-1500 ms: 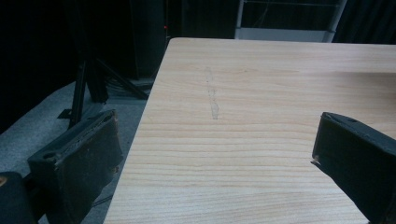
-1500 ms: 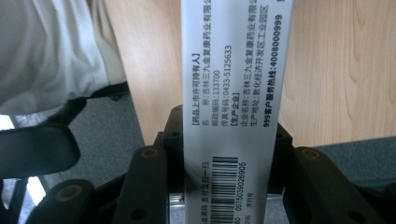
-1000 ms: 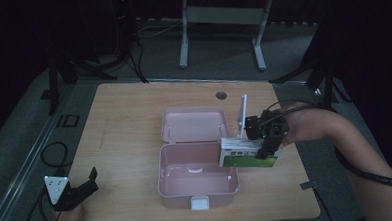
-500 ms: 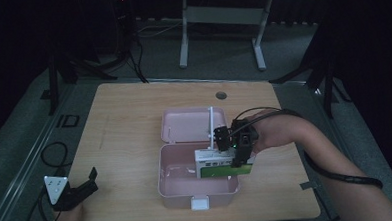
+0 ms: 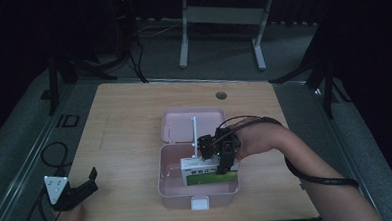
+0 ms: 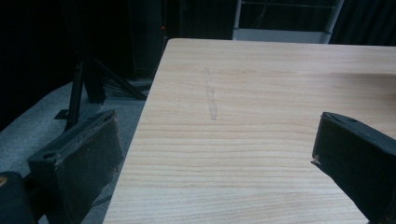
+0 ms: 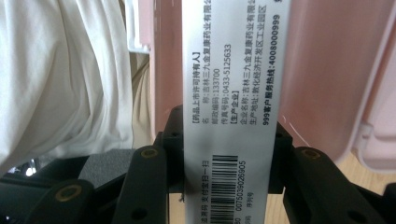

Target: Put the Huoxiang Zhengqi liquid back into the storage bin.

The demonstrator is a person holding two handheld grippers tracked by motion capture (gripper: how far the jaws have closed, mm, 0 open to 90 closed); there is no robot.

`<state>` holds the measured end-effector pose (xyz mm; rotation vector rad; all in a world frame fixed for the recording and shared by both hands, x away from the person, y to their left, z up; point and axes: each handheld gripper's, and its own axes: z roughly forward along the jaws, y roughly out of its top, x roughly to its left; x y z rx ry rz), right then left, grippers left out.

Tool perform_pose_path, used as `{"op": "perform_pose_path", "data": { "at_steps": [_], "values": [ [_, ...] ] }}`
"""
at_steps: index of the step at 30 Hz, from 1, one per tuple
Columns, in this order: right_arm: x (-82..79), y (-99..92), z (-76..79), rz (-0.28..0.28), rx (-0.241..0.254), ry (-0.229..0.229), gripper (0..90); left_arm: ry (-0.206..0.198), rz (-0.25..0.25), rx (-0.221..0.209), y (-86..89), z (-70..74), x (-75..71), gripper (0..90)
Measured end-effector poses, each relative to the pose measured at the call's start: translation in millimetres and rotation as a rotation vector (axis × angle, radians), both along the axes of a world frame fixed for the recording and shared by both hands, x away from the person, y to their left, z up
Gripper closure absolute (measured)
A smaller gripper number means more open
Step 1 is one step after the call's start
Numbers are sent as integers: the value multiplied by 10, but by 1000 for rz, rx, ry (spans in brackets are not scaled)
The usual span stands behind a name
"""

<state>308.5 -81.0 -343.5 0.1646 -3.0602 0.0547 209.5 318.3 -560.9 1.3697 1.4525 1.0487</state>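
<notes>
Wooden table (image 5: 134,123) carries everything, largest first: at its centre a pink lunch box (image 5: 173,184) lies open, its lid (image 5: 177,126) folded back toward twelve o'clock. Inside the box's tray, toward three o'clock, sits a white-and-green medicine carton (image 5: 196,171), clamped between the jaws of the right gripper (image 5: 221,170). At eight o'clock the left gripper (image 5: 84,183) rests with jaws spread apart, holding nothing.
</notes>
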Motion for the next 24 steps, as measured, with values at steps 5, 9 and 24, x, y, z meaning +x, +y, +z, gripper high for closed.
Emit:
{"op": "perform_pose_path", "data": {
  "at_steps": [5,9,24],
  "values": [
    [10,55,-157,5,-12,7,628,1,-3,0,1,0,2,16],
    [18,63,-255,12,-22,18,628,0,-2,-4,4,0,1,16],
    [72,80,-786,-13,-24,21,627,0,-5,-1,3,-1,3,16]
  ]
}}
